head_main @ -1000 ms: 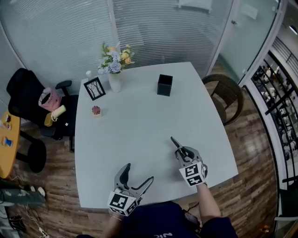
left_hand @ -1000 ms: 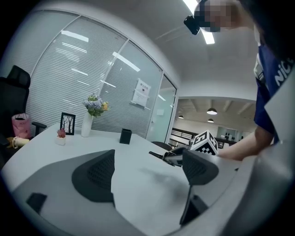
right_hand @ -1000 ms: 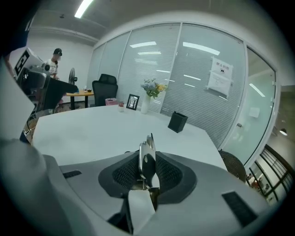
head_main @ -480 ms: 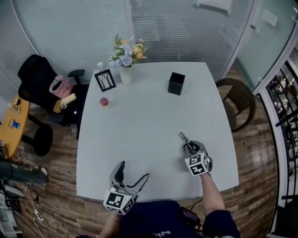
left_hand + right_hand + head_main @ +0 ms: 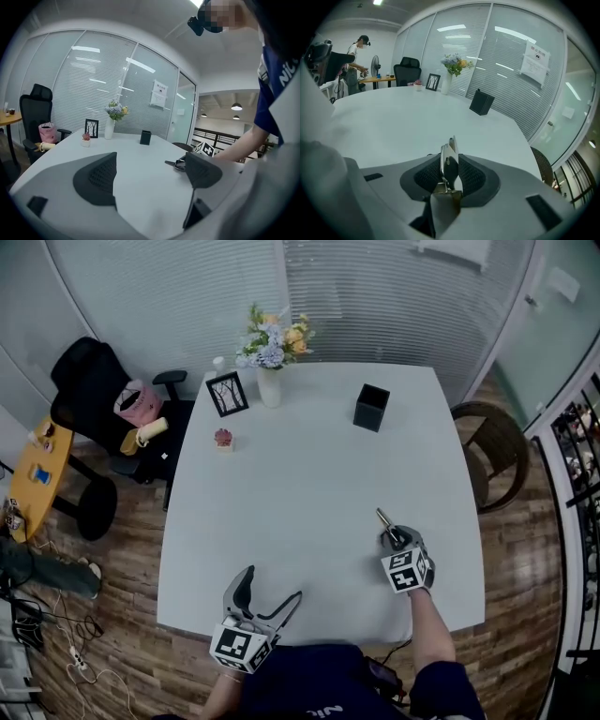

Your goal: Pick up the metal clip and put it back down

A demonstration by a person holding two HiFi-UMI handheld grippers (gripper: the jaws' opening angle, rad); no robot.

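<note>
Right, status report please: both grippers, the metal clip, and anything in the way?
Left gripper open, empty. Right gripper shut on metal clip, low over the table. Nothing near in the way.

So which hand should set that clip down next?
The right hand: the right fingers pinch the metal clip close to the table, while the left fingers stand open and empty.

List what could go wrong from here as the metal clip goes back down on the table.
1. The right gripper has its jaws pinched on the thin metal clip edge-on, with the clip's tip poking past them; it may twist or slip before touching down.
2. That tip angles toward the white table, so it could jab the top and lever the clip loose.
3. The spot looks fairly near the table's right edge; a skidding clip might slide off.
</note>
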